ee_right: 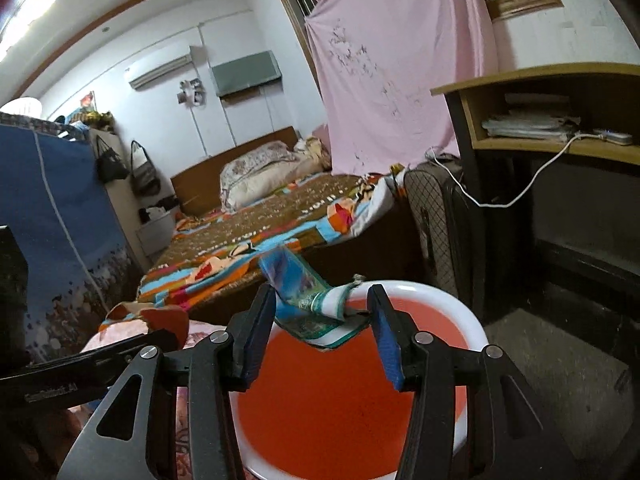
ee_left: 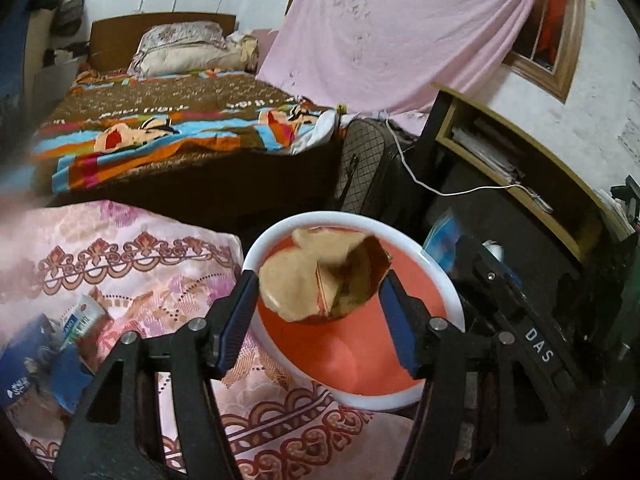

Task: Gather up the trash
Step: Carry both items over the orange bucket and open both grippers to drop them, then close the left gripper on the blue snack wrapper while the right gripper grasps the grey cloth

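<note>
A red basin with a white rim (ee_left: 448, 280) stands beside the pink patterned bedding; it also shows in the right wrist view (ee_right: 472, 312). My left gripper (ee_left: 318, 312) is open above the basin, and a crumpled tan paper piece (ee_left: 320, 280) lies between its fingers, blurred, apparently loose over the basin. My right gripper (ee_right: 320, 332) is open over the basin, with a blue-green wrapper (ee_right: 304, 296) between its fingers, touching the right pad only. The right gripper's body (ee_left: 520, 320) shows at the right in the left wrist view. A toothpaste tube (ee_left: 82, 318) and blue packets (ee_left: 36, 376) lie on the bedding.
A bed with a colourful blanket (ee_left: 180, 132) lies beyond the basin. A checked suitcase (ee_left: 368, 164) and a wooden desk (ee_left: 520, 168) with a white cable (ee_left: 440, 190) stand at the right. A pink sheet (ee_left: 400, 32) hangs behind. A blue wardrobe (ee_right: 60, 220) stands at the left.
</note>
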### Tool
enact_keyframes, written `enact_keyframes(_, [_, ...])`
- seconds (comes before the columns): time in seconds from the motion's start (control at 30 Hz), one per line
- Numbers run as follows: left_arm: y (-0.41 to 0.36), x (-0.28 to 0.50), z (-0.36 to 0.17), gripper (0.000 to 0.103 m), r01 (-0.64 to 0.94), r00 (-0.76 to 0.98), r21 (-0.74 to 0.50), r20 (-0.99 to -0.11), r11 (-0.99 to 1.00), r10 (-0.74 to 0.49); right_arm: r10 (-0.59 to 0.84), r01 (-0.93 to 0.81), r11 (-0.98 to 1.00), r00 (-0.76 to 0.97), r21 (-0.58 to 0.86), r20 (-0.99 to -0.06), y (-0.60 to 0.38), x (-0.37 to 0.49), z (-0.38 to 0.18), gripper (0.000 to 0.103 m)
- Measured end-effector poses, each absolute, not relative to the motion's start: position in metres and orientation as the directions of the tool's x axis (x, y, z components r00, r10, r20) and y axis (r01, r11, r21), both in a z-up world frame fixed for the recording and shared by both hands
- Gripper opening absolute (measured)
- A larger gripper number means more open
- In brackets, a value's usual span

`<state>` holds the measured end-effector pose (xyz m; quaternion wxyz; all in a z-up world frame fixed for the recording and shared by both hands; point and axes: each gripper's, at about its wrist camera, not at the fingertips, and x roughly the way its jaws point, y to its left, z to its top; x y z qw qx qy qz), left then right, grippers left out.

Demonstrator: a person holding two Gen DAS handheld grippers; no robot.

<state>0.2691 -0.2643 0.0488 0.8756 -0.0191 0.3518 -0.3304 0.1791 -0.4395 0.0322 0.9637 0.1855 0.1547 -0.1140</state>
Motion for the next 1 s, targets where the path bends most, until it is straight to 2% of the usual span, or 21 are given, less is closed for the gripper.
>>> enact_keyframes(0.1, [-0.267, 0.271, 0.046, 0.061, 0.554, 0.526, -0.272, -0.618, 0.787, -0.584, -0.165, 0.284, 0.902, 0.923, 0.325, -0.349, -0.441, 0.178, 0.031, 0.053])
enact_keyframes(0.2, [-0.263, 0.271, 0.045, 0.063, 0.538, 0.540, -0.282, -0.608, 0.794, -0.582, -0.170, 0.290, 0.898, 0.922, 0.331, -0.347, -0.442, 0.176, 0.032, 0.056])
enact_keyframes(0.4, [-0.236, 0.261, 0.058, 0.073, 0.499, 0.636, -0.265, -0.535, 0.825, -0.556, -0.170, 0.270, 0.907, 0.937, 0.324, -0.305, -0.434, 0.172, 0.040, 0.065])
enact_keyframes(0.53, [-0.213, 0.249, 0.066, 0.081, 0.463, 0.704, -0.241, -0.484, 0.853, -0.520, -0.170, 0.242, 0.921, 0.955, 0.306, -0.245, -0.423, 0.165, 0.050, 0.079])
enact_keyframes(0.63, [-0.193, 0.240, 0.072, 0.091, 0.429, 0.762, -0.224, -0.431, 0.875, -0.484, -0.167, 0.221, 0.932, 0.965, 0.285, -0.204, -0.413, 0.161, 0.057, 0.086])
enact_keyframes(0.73, [-0.171, 0.230, 0.079, 0.092, 0.390, 0.817, -0.215, -0.367, 0.895, -0.444, -0.149, 0.189, 0.943, 0.975, 0.273, -0.162, -0.401, 0.158, 0.063, 0.103])
enact_keyframes(1.0, [-0.119, 0.202, 0.087, 0.092, 0.261, 0.919, -0.168, -0.259, 0.951, -0.298, -0.079, 0.088, 0.971, 0.996, 0.223, -0.052, -0.362, 0.147, 0.077, 0.103])
